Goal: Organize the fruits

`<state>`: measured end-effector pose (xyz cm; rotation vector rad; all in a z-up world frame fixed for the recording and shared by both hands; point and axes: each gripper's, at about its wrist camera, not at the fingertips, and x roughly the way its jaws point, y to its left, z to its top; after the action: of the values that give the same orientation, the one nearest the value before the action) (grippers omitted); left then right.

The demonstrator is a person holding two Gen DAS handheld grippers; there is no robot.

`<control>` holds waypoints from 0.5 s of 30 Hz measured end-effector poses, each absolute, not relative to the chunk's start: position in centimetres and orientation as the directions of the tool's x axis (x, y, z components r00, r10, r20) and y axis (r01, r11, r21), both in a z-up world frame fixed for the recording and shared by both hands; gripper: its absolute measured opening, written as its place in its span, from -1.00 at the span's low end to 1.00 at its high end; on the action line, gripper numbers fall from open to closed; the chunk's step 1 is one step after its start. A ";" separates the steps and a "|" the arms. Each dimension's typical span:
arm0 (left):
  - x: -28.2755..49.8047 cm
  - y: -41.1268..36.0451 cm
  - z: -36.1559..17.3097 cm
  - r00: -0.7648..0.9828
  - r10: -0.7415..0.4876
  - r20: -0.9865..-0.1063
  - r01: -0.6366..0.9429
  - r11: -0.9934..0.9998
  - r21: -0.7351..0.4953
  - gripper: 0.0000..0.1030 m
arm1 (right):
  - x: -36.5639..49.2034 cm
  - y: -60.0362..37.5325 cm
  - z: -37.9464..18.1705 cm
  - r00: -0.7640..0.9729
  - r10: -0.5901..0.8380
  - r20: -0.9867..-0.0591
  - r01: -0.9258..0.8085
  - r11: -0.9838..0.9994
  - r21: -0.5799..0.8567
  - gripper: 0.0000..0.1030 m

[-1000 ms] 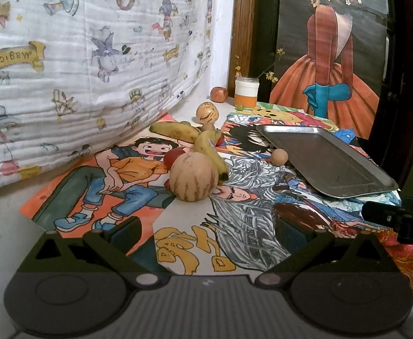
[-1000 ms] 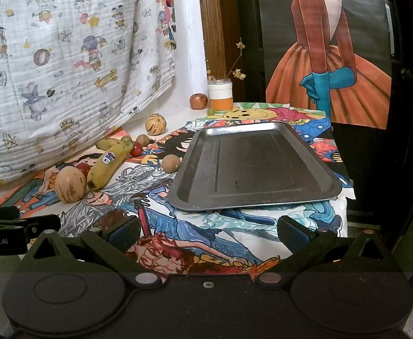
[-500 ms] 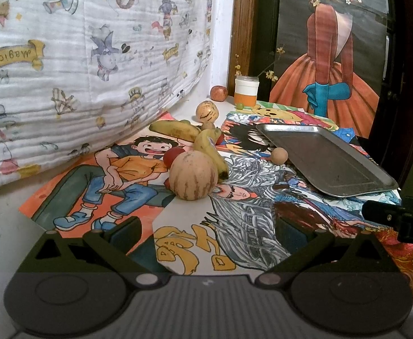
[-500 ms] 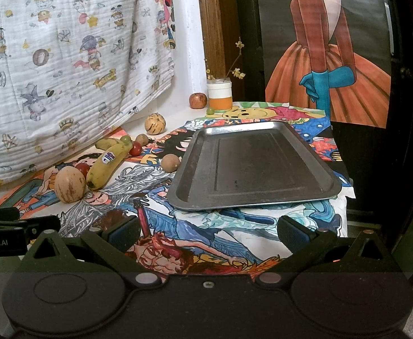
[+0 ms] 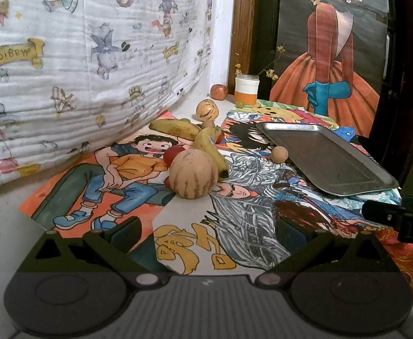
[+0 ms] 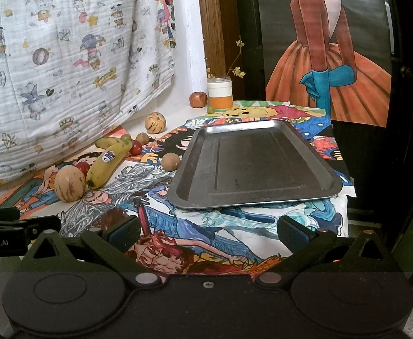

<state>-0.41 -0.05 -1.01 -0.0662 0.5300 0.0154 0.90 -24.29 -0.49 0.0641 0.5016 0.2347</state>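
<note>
You held both tools back from the work, and neither had anything in it. The left gripper [image 5: 206,227] stood with its jaws spread wide over the printed cloth, and the right gripper [image 6: 207,230] was spread just as wide, also empty.

Straight ahead of your left tongs, a little beyond the fingertips, sat the striped melon [image 5: 193,173], touching the tip of the banana [image 5: 210,149] behind it. A red tomato [image 5: 173,153] was tucked just behind the melon's left side, and a second banana [image 5: 175,128] lay farther back. A small brown fruit [image 5: 279,154] rested apart, ahead and right of those tongs, just beside the near-left rim of the metal tray [image 5: 356,190]. The tray itself was bare and lay directly ahead of your right tongs.

The melon looked like the natural first pick. It was round and likely to roll, so you needed to come in level, centre it between the pads at its widest part, and close gently. Approaching too high would probably have nudged it into the banana and tomato. The spread looked roughly enough to take it, though I could not be sure.
</note>
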 end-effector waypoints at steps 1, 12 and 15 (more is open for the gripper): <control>-0.4 0.0 -1.0 0.863 -0.002 -0.506 -0.032 0.998 -0.059 0.99 | 0.9 -24.3 -0.5 0.851 0.238 -0.468 -0.207 0.971 0.118 0.99; -0.1 0.0 -1.9 0.858 -0.005 -0.514 -0.031 0.998 -0.061 0.99 | 1.0 -24.2 -0.6 0.850 0.239 -0.470 -0.207 0.971 0.119 0.99; -0.1 0.0 -1.9 0.857 -0.005 -0.514 -0.031 0.998 -0.061 0.99 | 1.0 -24.2 -0.5 0.849 0.239 -0.471 -0.207 0.971 0.119 0.99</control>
<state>-0.10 -0.04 -1.92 -0.0682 0.5404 0.0135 0.97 -24.22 -0.55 0.0650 0.5040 0.2347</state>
